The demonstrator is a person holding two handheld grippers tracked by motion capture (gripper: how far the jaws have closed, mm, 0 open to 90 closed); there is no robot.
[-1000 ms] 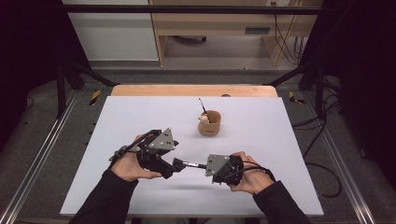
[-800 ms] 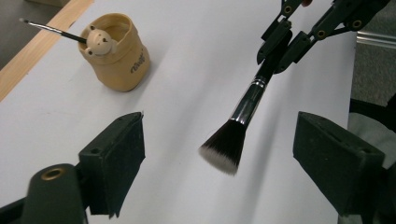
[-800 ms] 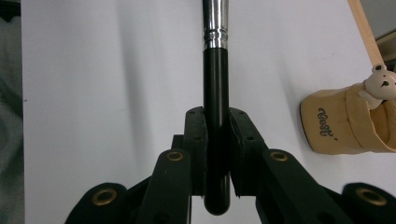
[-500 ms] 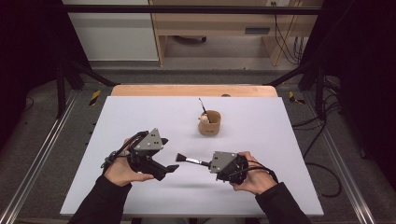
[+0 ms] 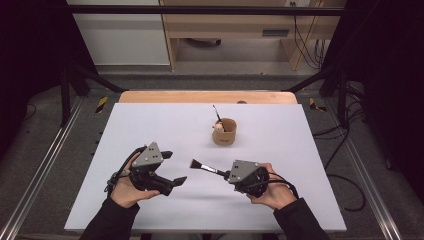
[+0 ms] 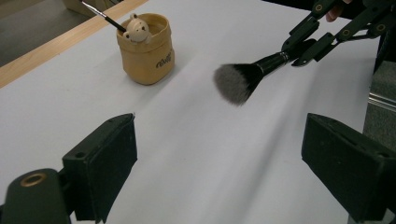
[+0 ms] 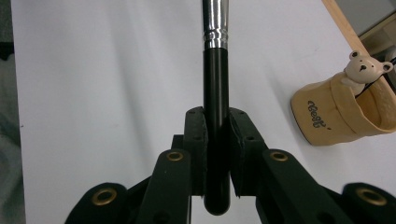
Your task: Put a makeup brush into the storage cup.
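Observation:
My right gripper (image 5: 226,174) is shut on the black handle of a makeup brush (image 5: 202,166), which sticks out level to the left over the white table. In the right gripper view the handle (image 7: 215,116) sits clamped between the pads of my right gripper (image 7: 216,154). My left gripper (image 5: 174,167) stands open to the left of the bristles; its jaws have just been opening and nothing is between them. The left gripper view has the grey brush head (image 6: 236,81) ahead of my left gripper (image 6: 219,172), clear of both jaws.
A tan cup (image 5: 224,131) with a small bear figure and a thin brush (image 5: 216,112) in it stands behind the grippers, mid-table. The cup (image 6: 145,49) is upright, also at the right as the cup (image 7: 336,112). A wooden strip (image 5: 207,96) edges the table's far side.
My left gripper has drawn back to the left, away from the brush's bristles, and its jaws stand wider. The right gripper has kept still with the brush.

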